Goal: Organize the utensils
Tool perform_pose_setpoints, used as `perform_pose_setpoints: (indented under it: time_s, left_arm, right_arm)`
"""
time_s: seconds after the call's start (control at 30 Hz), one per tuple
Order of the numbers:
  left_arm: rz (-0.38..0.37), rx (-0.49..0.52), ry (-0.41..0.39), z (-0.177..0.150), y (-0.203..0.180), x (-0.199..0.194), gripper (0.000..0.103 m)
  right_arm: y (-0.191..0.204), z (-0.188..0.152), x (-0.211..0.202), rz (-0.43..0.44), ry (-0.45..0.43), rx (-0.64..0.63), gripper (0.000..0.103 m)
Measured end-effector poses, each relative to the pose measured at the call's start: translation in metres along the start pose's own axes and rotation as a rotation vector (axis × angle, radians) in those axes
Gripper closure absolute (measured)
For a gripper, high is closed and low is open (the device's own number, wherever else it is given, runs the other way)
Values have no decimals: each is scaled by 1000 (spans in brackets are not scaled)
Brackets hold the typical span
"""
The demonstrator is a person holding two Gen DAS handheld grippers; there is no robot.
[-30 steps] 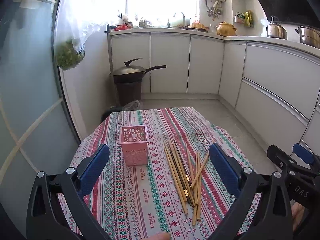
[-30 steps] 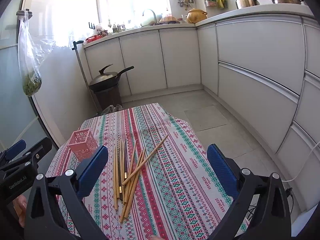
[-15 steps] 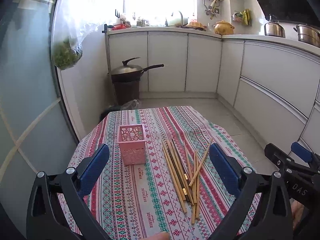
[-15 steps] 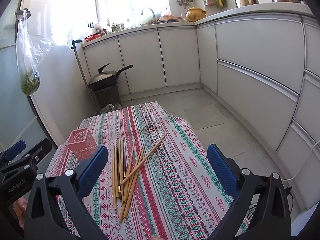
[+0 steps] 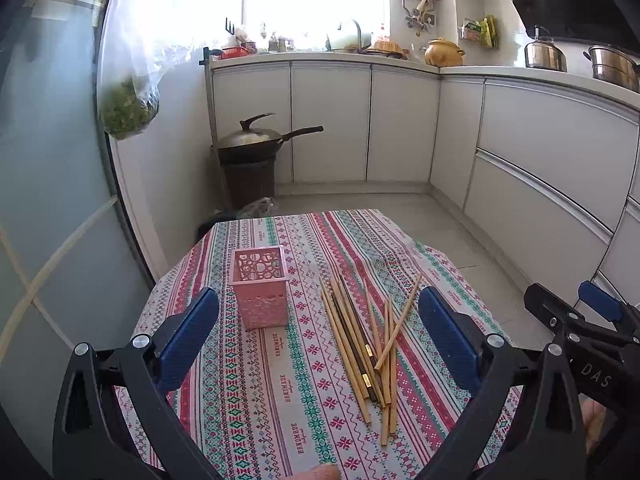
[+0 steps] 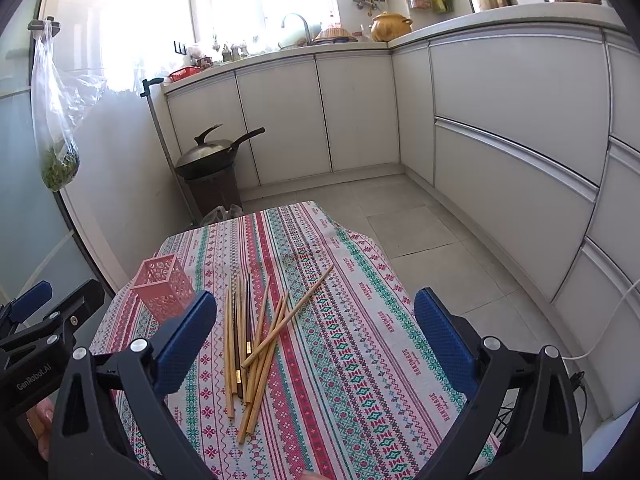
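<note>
A pink perforated holder (image 5: 262, 286) stands upright and empty on the patterned tablecloth (image 5: 280, 380). Several wooden chopsticks (image 5: 368, 344) lie loose in a pile to its right. My left gripper (image 5: 318, 334) is open and empty, held above the near part of the table. In the right wrist view the holder (image 6: 162, 286) is at the left and the chopsticks (image 6: 256, 336) lie in the middle. My right gripper (image 6: 316, 336) is open and empty above the near table. Each gripper shows at the edge of the other's view.
A wok (image 5: 256, 140) sits on a dark bin beyond the table. A bag of greens (image 5: 128, 108) hangs at the left by a glass door. White cabinets (image 5: 540, 152) run along the back and right. Tiled floor lies right of the table.
Both views have shifted slightly; the holder and chopsticks sit a little higher and farther in view. Both grippers stay open and nothing on the table has moved.
</note>
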State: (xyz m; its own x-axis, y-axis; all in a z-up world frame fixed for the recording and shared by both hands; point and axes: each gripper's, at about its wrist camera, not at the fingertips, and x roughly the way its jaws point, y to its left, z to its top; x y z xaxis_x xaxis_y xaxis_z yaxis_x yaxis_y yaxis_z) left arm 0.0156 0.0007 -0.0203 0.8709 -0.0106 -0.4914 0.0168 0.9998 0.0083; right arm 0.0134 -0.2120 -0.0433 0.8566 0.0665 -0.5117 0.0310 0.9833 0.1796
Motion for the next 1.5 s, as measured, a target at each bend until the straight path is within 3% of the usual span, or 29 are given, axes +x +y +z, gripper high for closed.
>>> perform_pose_setpoints:
  time_s: [1.13, 1.23, 1.4, 1.5]
  left_arm:
    - [4, -19, 26, -1, 4, 7, 7]
    - [-41, -82, 65, 3, 15, 12, 7]
    - [-186, -268, 95, 31, 43, 23, 7]
    - [-230, -140, 112, 61, 20, 35, 7]
  right_arm:
    - [-2, -2, 2, -10, 21, 24, 7]
    - [-12, 1, 7, 41, 85, 119, 7]
    - [-56, 21, 30, 186, 262, 496, 7]
    - [-82, 38, 49, 246, 312, 696, 7]
